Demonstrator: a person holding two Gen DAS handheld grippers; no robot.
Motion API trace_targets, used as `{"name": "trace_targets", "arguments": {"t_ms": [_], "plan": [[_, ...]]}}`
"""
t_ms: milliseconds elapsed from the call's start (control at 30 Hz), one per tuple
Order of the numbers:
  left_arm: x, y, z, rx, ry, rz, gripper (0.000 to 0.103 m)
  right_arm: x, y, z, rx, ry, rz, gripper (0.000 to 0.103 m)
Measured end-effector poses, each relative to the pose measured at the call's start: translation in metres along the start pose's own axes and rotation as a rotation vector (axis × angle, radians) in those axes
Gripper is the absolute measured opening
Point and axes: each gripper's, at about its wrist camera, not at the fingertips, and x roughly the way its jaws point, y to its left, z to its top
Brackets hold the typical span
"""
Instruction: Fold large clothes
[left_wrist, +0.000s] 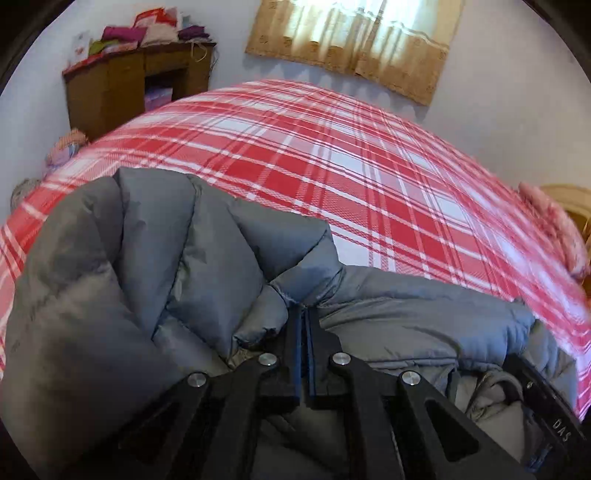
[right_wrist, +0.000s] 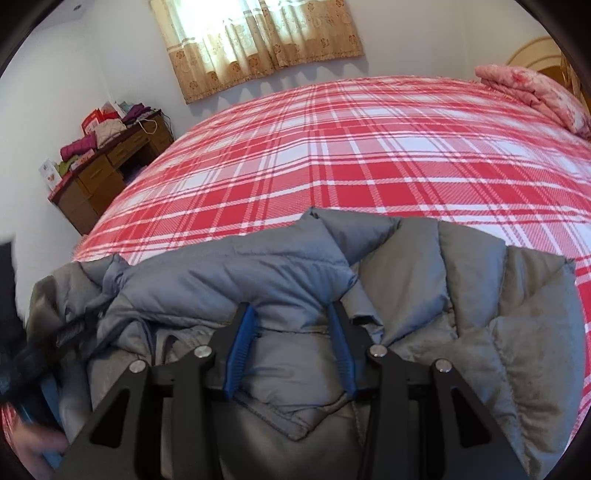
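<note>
Folding looks partly done, judging by how the grey puffer jacket (left_wrist: 207, 266) lies bunched at the near edge of a bed covered in a red and white plaid sheet (left_wrist: 332, 155). Quilted panels are doubled over one another, yet the bundle is lumpy and uneven, so squaring and flattening it probably remain.

Starting with the left wrist view: the left gripper (left_wrist: 303, 314) tilts downward toward the bed, its blue-lined jaws pressed together on a seam edge of the jacket right at their tips. A tall fold of grey padding rises to the left of this claw, and a flatter padded section stretches away to its right. Beyond the claw the plaid sheet runs to the far wall, where a wooden desk (left_wrist: 122, 88) piled with clothes and a curtained window (left_wrist: 354, 40) stand. At the lower right edge, part of the other tool's dark body shows.

In the right wrist view: the right gripper (right_wrist: 293, 314) also angles downward, with its jaws spread partway. A puffed ridge of jacket sits between the blue pads (right_wrist: 242, 354), but whether they press on it or only straddle it I cannot tell. To the right of this claw, upright quilted panels stand folded. Far to its right, a pink folded quilt (right_wrist: 535, 92) rests near the headboard.
</note>
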Motion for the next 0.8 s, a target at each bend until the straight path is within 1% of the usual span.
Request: {"name": "trace_targets", "arguments": {"t_ms": [33, 100, 133, 233, 267, 300, 333, 400, 500, 600, 633, 700, 767, 800], "plan": [[0.002, 0.000, 0.002, -0.005, 0.001, 0.001, 0.003, 0.000, 0.001, 0.000, 0.000, 0.000, -0.001, 0.044], [0.003, -0.005, 0.003, 0.018, -0.004, 0.021, 0.003, -0.001, -0.001, 0.000, 0.009, -0.003, 0.005, 0.045], [0.003, -0.005, 0.003, 0.019, -0.007, 0.020, 0.003, -0.003, -0.005, 0.000, 0.032, -0.012, 0.023, 0.045], [0.004, 0.002, 0.004, -0.002, -0.007, -0.009, 0.003, -0.011, -0.034, -0.004, 0.207, -0.060, 0.140, 0.045], [0.005, 0.002, 0.004, -0.003, -0.007, -0.011, 0.003, -0.008, -0.040, -0.005, 0.243, -0.048, 0.137, 0.039], [0.007, 0.001, 0.002, 0.003, -0.008, -0.006, 0.003, -0.005, -0.040, -0.004, 0.250, -0.026, 0.113, 0.028], [0.007, -0.003, 0.001, 0.016, -0.011, 0.009, 0.003, -0.002, -0.035, -0.001, 0.227, -0.009, 0.068, 0.026], [0.010, -0.010, -0.001, 0.045, -0.016, 0.042, 0.003, 0.001, -0.016, 0.003, 0.141, 0.016, -0.027, 0.027], [0.010, -0.017, -0.002, 0.082, -0.020, 0.082, 0.003, 0.008, 0.005, 0.007, 0.040, 0.038, -0.136, 0.027], [0.009, -0.014, -0.002, 0.073, -0.020, 0.071, 0.003, 0.010, 0.025, 0.004, -0.072, 0.029, -0.251, 0.027], [0.009, -0.012, -0.001, 0.064, -0.020, 0.061, 0.003, 0.009, 0.024, 0.002, -0.081, 0.023, -0.260, 0.027], [0.010, -0.010, -0.001, 0.055, -0.022, 0.049, 0.003, 0.009, 0.016, 0.003, -0.064, 0.019, -0.242, 0.027], [0.010, -0.009, -0.001, 0.047, -0.022, 0.040, 0.003, 0.009, 0.011, 0.005, -0.050, 0.036, -0.233, 0.027], [0.010, -0.009, -0.001, 0.046, -0.023, 0.039, 0.003, 0.008, 0.014, 0.009, -0.059, 0.057, -0.250, 0.028]]}}
